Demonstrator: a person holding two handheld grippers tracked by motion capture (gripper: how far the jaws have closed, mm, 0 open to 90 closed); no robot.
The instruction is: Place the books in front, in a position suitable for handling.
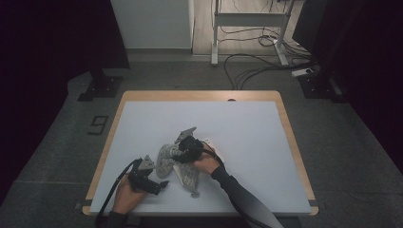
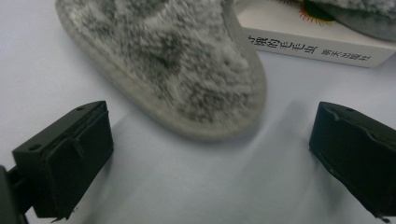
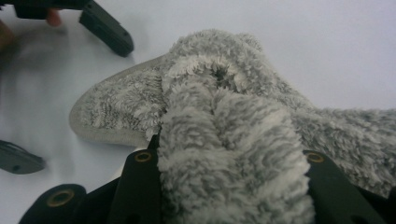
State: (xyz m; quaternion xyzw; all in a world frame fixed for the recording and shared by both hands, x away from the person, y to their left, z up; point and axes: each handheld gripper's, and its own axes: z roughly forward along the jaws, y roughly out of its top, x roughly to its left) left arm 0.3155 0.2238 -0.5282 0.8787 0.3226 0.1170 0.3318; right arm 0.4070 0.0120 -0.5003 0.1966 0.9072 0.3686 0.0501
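Right tool grips a fluffy slipper on the tabletop

The right tool is closed on the upper part of one grey slipper. The left tool stands wide open and empty, just before the toe of a second slipper lying beside a white box on the tabletop.

The white box runs off the left gripper view's top edge, its far end hidden under grey fleece.
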